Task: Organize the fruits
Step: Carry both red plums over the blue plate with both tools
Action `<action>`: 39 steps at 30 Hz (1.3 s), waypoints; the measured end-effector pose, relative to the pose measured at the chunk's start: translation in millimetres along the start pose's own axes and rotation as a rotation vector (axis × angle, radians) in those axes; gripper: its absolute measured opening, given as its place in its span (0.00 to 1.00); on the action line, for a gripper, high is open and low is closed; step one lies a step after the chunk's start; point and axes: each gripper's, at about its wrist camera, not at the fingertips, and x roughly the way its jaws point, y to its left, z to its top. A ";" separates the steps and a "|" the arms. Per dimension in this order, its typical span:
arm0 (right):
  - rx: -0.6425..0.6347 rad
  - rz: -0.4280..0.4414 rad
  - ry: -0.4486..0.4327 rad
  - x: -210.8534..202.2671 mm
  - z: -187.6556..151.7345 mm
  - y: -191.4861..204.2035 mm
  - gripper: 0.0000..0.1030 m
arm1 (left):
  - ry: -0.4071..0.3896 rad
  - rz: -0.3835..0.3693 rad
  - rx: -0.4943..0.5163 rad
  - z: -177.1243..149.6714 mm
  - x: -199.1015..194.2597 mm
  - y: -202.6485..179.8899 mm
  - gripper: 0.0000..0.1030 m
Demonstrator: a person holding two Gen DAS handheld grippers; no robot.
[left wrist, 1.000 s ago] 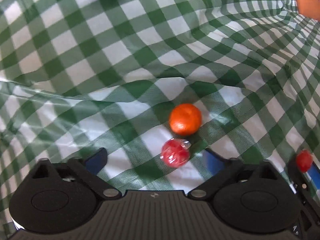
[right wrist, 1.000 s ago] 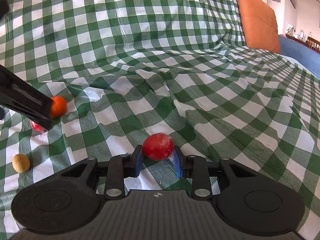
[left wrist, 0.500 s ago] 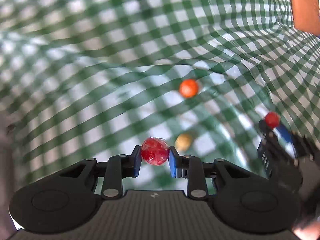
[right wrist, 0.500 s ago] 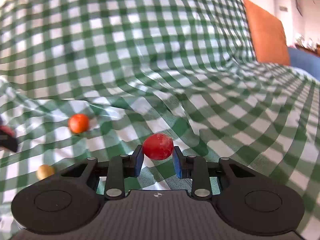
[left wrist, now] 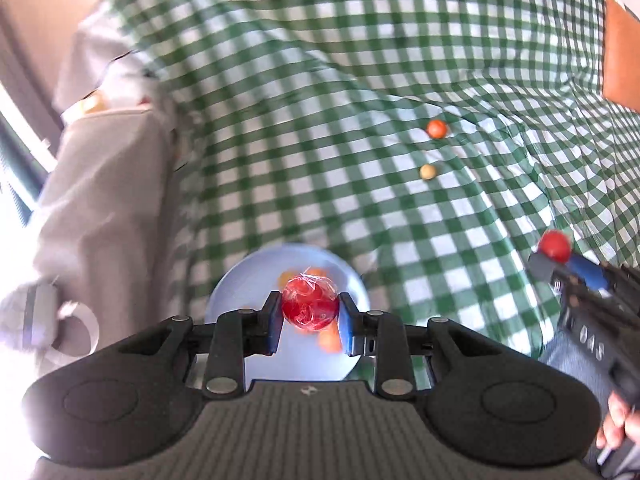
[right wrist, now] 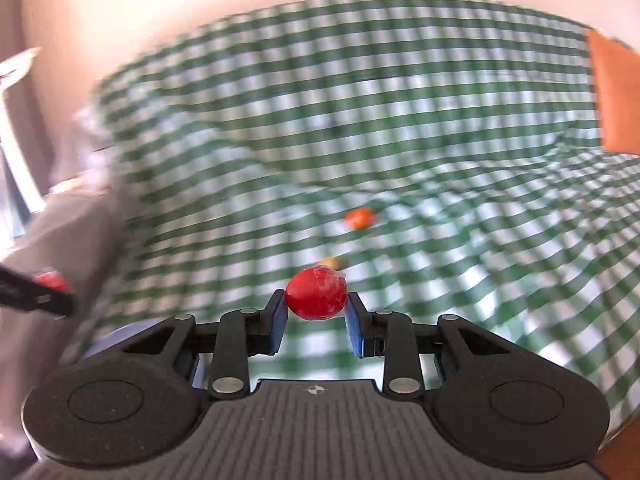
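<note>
My left gripper (left wrist: 309,310) is shut on a red fruit in clear wrap (left wrist: 309,305) and holds it above a pale blue bowl (left wrist: 240,296) with orange fruit pieces inside. My right gripper (right wrist: 316,307) is shut on a smooth red fruit (right wrist: 316,293), held above the checked cloth; it also shows at the right of the left wrist view (left wrist: 560,256), holding its red fruit (left wrist: 554,245). An orange fruit (left wrist: 436,129) and a small tan fruit (left wrist: 427,172) lie on the cloth. In the blurred right wrist view the orange fruit (right wrist: 360,218) and tan fruit (right wrist: 332,262) lie ahead.
A green and white checked cloth (left wrist: 360,80) covers the surface. A grey sofa arm (left wrist: 104,184) is at the left. An orange cushion (left wrist: 620,52) is at the far right. The bowl's edge (right wrist: 116,336) shows low left in the right wrist view.
My left gripper closed on the wrapped red fruit, lifted it and swung it over the blue bowl. My right gripper rose and pulled back with its red fruit.
</note>
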 end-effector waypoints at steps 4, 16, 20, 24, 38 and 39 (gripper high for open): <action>-0.096 0.101 0.022 -46.5 -16.1 49.2 0.32 | -0.020 0.019 -0.051 -38.5 -31.6 29.5 0.31; -0.330 0.212 0.024 -111.9 -44.1 129.5 0.32 | -0.061 0.020 -0.173 -113.3 -77.1 76.5 0.31; -0.379 0.215 0.014 -120.8 -48.0 140.7 0.32 | -0.054 0.010 -0.191 -129.4 -77.3 79.1 0.31; -0.410 0.212 0.023 -118.7 -47.9 147.0 0.32 | -0.045 -0.006 -0.219 -136.7 -70.9 81.8 0.31; -0.406 0.173 0.090 -91.5 -44.9 148.9 0.32 | -0.024 -0.011 -0.217 -118.9 -42.8 92.5 0.31; -0.400 0.167 0.096 -87.4 -44.0 147.4 0.32 | -0.022 -0.014 -0.219 -115.8 -39.7 94.0 0.31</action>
